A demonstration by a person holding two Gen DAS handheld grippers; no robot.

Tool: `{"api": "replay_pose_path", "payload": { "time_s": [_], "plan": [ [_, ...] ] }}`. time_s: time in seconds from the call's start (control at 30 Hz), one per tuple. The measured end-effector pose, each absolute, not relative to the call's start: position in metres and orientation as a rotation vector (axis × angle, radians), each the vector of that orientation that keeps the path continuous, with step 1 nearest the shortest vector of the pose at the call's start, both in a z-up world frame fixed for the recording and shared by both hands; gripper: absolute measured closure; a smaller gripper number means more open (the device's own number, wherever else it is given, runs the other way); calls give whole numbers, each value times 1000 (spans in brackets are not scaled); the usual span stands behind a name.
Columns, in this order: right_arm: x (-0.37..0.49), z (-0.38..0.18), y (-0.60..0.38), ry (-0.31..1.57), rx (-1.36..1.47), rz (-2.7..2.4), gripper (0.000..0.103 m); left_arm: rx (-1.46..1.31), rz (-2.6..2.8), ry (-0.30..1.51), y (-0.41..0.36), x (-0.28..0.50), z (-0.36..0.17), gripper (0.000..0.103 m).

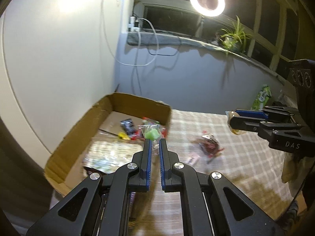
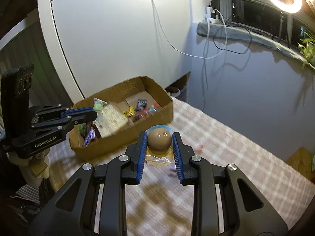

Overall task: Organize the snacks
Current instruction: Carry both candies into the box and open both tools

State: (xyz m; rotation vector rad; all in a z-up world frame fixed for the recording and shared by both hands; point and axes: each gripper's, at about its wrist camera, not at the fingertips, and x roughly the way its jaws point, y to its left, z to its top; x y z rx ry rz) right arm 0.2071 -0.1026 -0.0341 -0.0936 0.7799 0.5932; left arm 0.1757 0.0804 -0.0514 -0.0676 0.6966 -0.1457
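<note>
My left gripper is shut on a clear packet with a green sweet and holds it in the air over the near right part of the cardboard box. It also shows in the right wrist view with the green packet. My right gripper is shut on a packaged brown egg, held above the checked tablecloth to the right of the box. The right gripper appears at the right of the left wrist view. The box holds several wrapped snacks.
A red-brown snack packet and a small pale wrapper lie on the cloth right of the box. A green bag stands at the far right. A white cabinet rises behind the box. A ring light and plant are on the windowsill.
</note>
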Motion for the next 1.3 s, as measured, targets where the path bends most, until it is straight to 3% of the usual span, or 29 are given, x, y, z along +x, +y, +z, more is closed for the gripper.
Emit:
{"api": "replay_pose_path", "payload": {
  "time_s": [0.93, 1.3],
  "plan": [
    [295, -65, 6, 839, -124, 686, 76, -78, -70, 696, 136, 212, -63, 97],
    [305, -74, 10, 854, -131, 687, 70, -65, -62, 701, 136, 215, -65, 96]
  ]
}}
